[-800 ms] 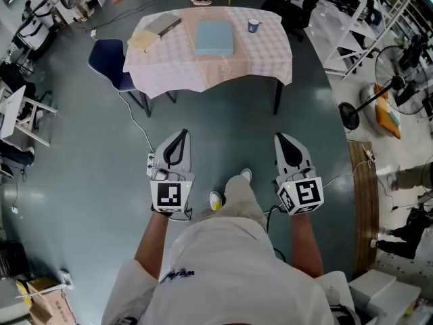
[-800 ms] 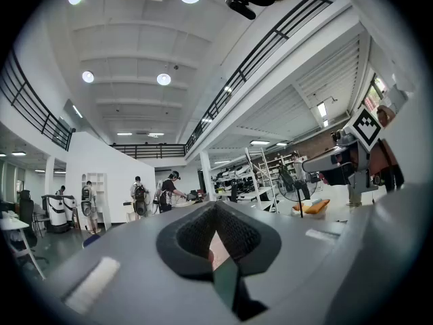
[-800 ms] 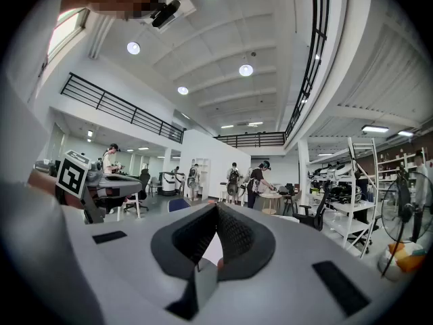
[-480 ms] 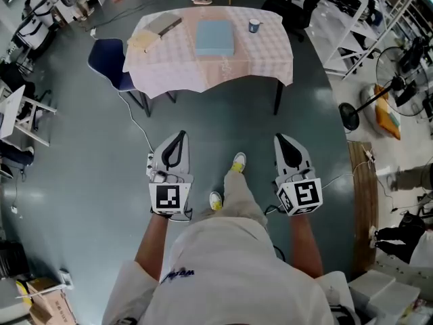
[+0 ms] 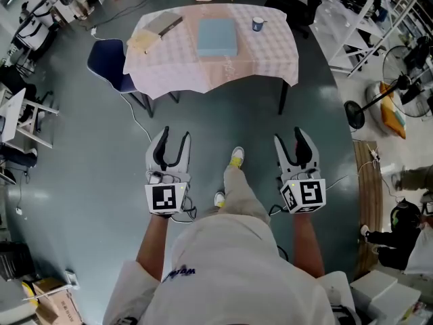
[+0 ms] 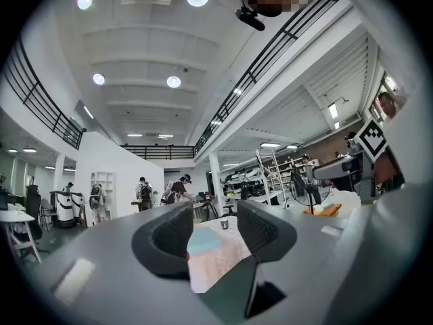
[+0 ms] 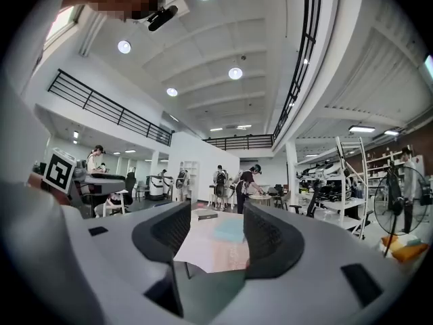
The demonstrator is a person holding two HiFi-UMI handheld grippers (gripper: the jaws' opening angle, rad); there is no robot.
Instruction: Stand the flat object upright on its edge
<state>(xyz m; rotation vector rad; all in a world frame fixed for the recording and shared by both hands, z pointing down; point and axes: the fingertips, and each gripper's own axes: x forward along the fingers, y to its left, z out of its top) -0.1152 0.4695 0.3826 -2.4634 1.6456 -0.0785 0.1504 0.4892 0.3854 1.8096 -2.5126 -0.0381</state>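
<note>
A flat light-blue box (image 5: 217,37) lies flat on the pink-clothed table (image 5: 257,63) at the far end of the floor. I stand well short of it and hold both grippers level at waist height. My left gripper (image 5: 174,135) and right gripper (image 5: 291,136) are both open with nothing between the jaws. In the left gripper view the blue box (image 6: 205,241) shows far off through the gap of the left gripper (image 6: 215,230). The right gripper (image 7: 216,230) frames the same box (image 7: 230,230) on the cloth.
On the table also lie a grey flat item (image 5: 164,24), a tan item (image 5: 142,41) and a small cup (image 5: 258,24). A blue chair (image 5: 108,58) stands at its left corner. A fan (image 5: 379,100) and shelving are at the right. People stand beyond the table.
Both grippers' jaws, shut together in the earlier frames, now stand apart. The table has drawn slightly nearer as my foot stepped forward.
</note>
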